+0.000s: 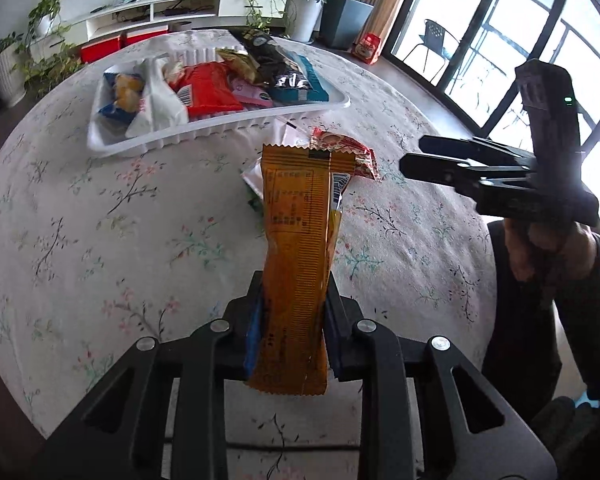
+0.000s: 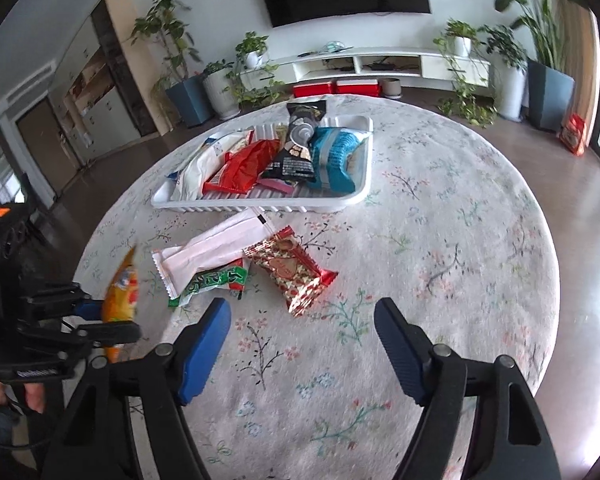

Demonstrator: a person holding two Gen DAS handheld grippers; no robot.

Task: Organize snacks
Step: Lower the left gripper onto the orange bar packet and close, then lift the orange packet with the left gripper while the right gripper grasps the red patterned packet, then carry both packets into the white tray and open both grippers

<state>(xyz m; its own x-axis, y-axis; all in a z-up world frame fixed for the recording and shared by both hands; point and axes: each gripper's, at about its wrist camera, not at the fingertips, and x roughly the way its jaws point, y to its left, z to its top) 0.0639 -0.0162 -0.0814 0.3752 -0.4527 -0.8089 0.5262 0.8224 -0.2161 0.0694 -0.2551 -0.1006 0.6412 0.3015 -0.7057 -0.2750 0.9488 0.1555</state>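
My left gripper (image 1: 294, 292) is shut on a long orange snack packet (image 1: 296, 240), which stands upright above the floral tablecloth. The right wrist view shows the same packet (image 2: 122, 292) at the far left, in the left gripper (image 2: 100, 316). My right gripper (image 2: 302, 308) is open with nothing between its fingers, just short of three loose packets: a red patterned one (image 2: 290, 270), a green one (image 2: 216, 280) and a long white one (image 2: 216, 252). Beyond them the white tray (image 2: 260, 204) holds several snack bags. In the left wrist view the right gripper (image 1: 420, 156) hovers at the right.
The round table's cloth (image 2: 440, 240) has bare room on its right half and at the front. The tray's rim (image 1: 220, 136) faces the loose packets. A hand (image 1: 548, 248) holds the right gripper. Plants, a white TV shelf (image 2: 380, 64) and windows surround the table.
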